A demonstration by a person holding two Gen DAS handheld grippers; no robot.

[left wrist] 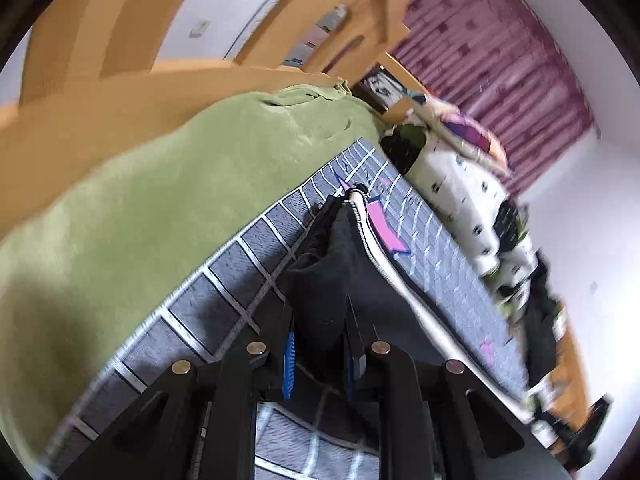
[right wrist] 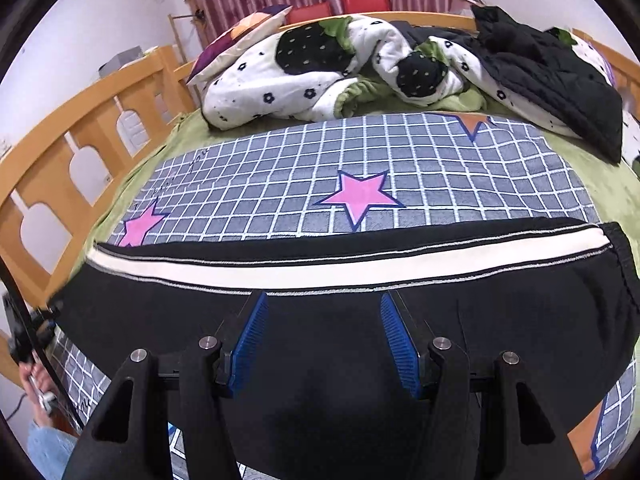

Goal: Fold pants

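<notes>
The black pants (right wrist: 520,320) lie stretched across the checked sheet, with a white side stripe (right wrist: 320,268) along their far edge. My right gripper (right wrist: 323,298) is open, its blue pads (right wrist: 248,336) spread just above the black cloth and pinching nothing. In the left wrist view my left gripper (left wrist: 320,308) is shut on a bunched end of the pants (left wrist: 332,248), and the stripe (left wrist: 384,264) runs away along the right. In the right wrist view that end of the pants lies at the far left, next to a hand (right wrist: 38,388).
A grey-blue checked sheet (right wrist: 280,184) with pink stars covers a green blanket (left wrist: 160,200). A rumpled white quilt (right wrist: 304,68), a black jacket (right wrist: 552,72) and a pillow (right wrist: 240,36) are heaped at the bed's far end. A wooden rail (right wrist: 80,128) runs along the left side.
</notes>
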